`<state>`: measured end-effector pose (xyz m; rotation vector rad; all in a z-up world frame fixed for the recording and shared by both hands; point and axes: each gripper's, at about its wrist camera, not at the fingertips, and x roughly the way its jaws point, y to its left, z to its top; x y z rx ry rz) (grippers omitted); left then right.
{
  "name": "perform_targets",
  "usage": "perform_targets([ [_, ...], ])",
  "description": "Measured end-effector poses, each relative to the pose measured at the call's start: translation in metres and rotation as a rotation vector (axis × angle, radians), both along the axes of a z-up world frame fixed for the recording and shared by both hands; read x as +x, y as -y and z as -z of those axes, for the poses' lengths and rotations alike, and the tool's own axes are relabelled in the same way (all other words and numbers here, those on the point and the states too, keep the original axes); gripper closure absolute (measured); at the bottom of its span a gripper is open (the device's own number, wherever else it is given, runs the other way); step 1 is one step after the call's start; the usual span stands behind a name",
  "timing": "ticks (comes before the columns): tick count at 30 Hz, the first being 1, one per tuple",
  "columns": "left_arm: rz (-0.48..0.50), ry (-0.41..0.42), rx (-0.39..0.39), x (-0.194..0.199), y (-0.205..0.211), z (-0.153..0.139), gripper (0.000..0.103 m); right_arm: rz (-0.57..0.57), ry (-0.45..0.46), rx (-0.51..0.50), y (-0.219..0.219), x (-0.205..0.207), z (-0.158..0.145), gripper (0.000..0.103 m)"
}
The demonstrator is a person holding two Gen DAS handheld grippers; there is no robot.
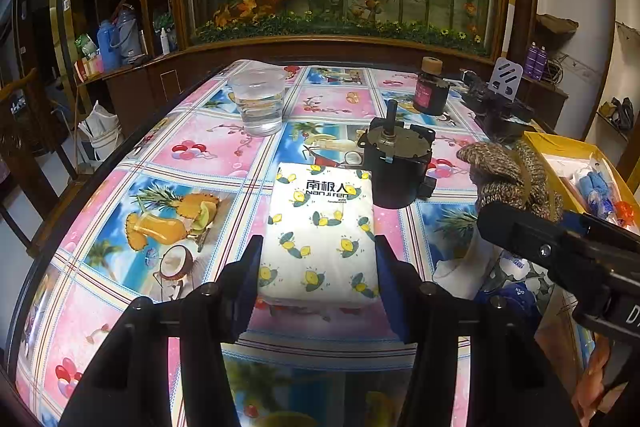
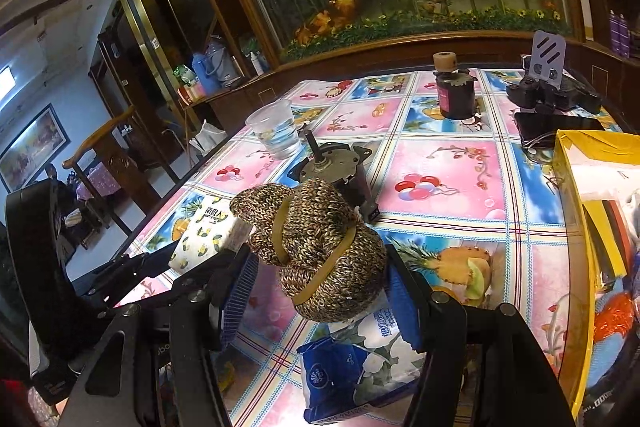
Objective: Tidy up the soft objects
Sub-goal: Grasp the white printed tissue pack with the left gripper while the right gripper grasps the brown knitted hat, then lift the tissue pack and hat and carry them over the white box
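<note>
Blue wipes pack (image 2: 352, 359) under right claw (image 2: 320, 279), mostly hidden leftward.

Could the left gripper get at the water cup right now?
Probably not: the left gripper is shut on the tissue pack. The cup stands clear beyond it, path open, but the jaws are full.

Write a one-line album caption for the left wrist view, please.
Left claw clamps a lemon-print tissue pack above the fruit-patterned tablecloth, a motor and water cup beyond.
</note>
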<state>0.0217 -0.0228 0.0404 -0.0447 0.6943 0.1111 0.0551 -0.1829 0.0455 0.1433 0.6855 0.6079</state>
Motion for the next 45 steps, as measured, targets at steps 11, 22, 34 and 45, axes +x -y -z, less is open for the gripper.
perform_targets([
  [11,0.0,0.015,0.014,0.0,0.003,-0.004,0.051,0.008,0.003,0.011,0.004,-0.001,-0.002,0.036],
  [22,0.001,0.044,0.043,-0.004,0.009,-0.008,0.051,0.04,0.014,0.048,0.017,0.0,-0.01,0.036],
  [34,0.111,0.112,0.005,-0.012,0.047,-0.017,0.051,0.192,0.027,0.122,0.07,0.007,-0.024,0.036],
  [45,0.299,0.155,-0.053,-0.013,0.128,-0.026,0.051,0.448,0.092,0.189,0.162,0.001,-0.048,0.037],
])
